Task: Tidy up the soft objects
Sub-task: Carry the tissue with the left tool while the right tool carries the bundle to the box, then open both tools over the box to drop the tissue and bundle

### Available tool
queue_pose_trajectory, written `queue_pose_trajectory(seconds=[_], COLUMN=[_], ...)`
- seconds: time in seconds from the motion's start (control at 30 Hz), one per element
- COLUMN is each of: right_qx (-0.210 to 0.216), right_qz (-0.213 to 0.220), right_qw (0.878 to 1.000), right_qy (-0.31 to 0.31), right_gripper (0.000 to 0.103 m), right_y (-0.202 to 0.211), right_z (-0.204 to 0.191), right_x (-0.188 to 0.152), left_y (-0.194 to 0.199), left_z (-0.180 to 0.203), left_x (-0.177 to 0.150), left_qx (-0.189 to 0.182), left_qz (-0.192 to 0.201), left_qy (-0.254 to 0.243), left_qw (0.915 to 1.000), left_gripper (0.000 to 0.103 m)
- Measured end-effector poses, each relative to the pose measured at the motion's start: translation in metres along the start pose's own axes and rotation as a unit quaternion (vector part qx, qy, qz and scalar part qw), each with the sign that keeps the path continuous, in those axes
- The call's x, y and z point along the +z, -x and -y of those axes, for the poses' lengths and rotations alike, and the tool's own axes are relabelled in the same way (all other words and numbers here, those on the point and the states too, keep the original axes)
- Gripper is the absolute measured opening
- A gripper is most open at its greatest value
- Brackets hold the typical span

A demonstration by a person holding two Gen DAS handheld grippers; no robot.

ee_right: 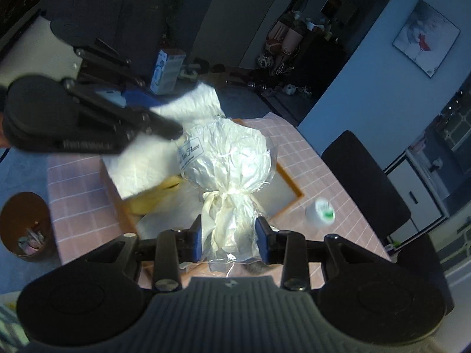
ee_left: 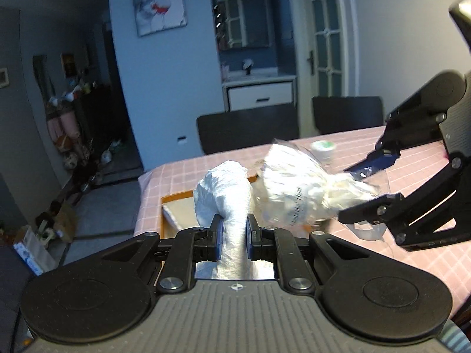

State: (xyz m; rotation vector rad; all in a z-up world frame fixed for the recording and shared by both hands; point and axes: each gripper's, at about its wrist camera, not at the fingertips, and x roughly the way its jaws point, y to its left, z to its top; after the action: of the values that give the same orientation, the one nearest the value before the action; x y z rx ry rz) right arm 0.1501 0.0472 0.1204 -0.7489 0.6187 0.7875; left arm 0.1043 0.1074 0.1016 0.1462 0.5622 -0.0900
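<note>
We clamp the left gripper (ee_left: 232,236) on a limp white cloth (ee_left: 223,188) and the right gripper (ee_right: 232,241) on the tied neck of a crinkly plastic-wrapped bundle (ee_right: 229,153). Both look light and squashy; the neck seems the safest hold, since the film may slip.

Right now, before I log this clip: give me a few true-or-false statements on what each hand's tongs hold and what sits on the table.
1. The left tongs are shut on a white towel. True.
2. The right tongs are empty. False: they grip the tied neck of a clear bag of white stuffing.
3. The tablecloth is plain green. False: it is pink with a white grid.
4. A wooden tray lies on the table under the bag. True.
5. A small white jar with a green-marked lid stands inside the tray. False: it stands on the cloth beside the tray.
</note>
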Motion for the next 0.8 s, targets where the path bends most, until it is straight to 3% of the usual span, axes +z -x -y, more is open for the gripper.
queue_pose_trajectory(seconds=[0.4,0.6,0.8], right_qx=[-0.07,-0.057,-0.049], right_qz=[-0.149,-0.208,-0.232], right_qw=[0.986,0.977,0.971], right_qy=[0.034,0.011,0.033], right_gripper=[0.037,0.038,0.039], right_y=[-0.144,-0.188,-0.216], right_z=[0.017,0.03,0.025], right_x=[0.076,0.078,0.074], left_y=[-0.095,-0.133,-0.153], left_z=[-0.073,-0.094,-0.098], left_x=[0.01,-0.005,-0.013], left_qx=[-0.021,-0.051,-0.054], left_qz=[-0.071,-0.116,-0.157], left_qy=[0.117,0.154,0.165], left_qw=[0.9904,0.9799,0.9722], left_gripper=[0.016,0.016,0.018])
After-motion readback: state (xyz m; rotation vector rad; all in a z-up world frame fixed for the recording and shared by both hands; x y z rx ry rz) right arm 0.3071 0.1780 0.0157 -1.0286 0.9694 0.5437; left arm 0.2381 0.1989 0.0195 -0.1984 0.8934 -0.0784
